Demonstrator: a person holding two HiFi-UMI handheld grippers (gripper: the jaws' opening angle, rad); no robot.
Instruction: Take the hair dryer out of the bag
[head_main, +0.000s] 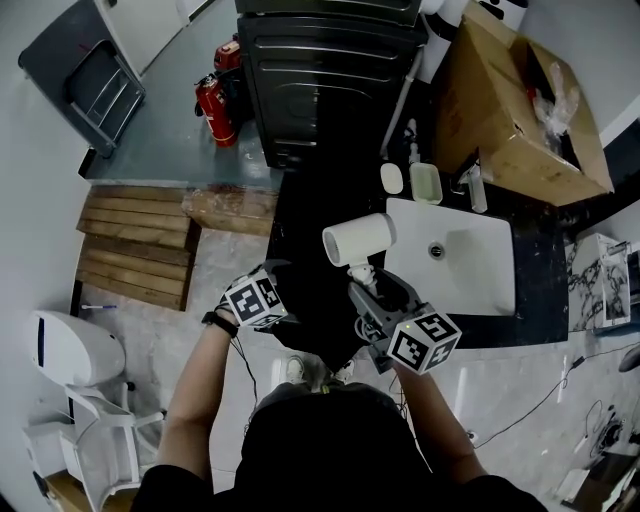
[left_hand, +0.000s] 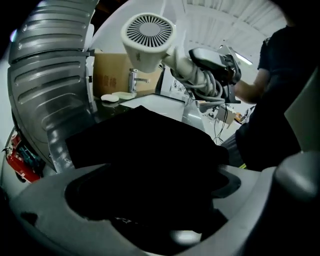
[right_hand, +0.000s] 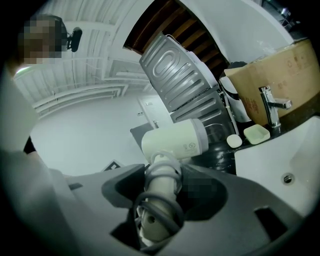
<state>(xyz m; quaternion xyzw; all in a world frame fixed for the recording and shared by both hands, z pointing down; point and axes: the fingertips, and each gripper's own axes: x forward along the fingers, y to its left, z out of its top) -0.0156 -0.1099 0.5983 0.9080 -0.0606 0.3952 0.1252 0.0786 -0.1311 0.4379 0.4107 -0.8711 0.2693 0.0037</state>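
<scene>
**Hair dryer** (head_main: 358, 240): cream-white, out of the bag, held in the air above the near left corner of the sink. Barrel lies level, with its grille end toward the left gripper. Handle points down and has the cord wound round it.

**Right gripper** (head_main: 368, 292): jaws clenched on the hair dryer's handle. In its own view the handle and the cord loops stand between the jaws, with the barrel just above them.

**Left gripper** (head_main: 272, 278): jaws spread wide, gripping nothing. It is tilted down over the bag. In its own view the black cloth fills the space between the jaws, and the pads do not pinch it.

**Bag** (head_main: 312, 318): black and slack, lying at the near edge of the counter, between the two grippers and below the hair dryer.

**Counter** (head_main: 300, 215): black, with the sink set into it on the right.

**Sink** (head_main: 470, 270): white and rectangular, with a drain near its middle.

**Faucet** (head_main: 470, 188): chrome, at the far edge of the sink.

**Soap dishes** (head_main: 425, 183): two, pale, just left of the faucet.

**Box** (head_main: 510, 100): cardboard and open, far right, behind the faucet.

**Ribbed panel** (right_hand: 180, 80): metal, standing at the far end of the counter.

**Fire extinguisher** (head_main: 215, 110): red, on the floor at the far left.

**Pallet** (head_main: 135, 245): wooden, on the floor at the left.
</scene>
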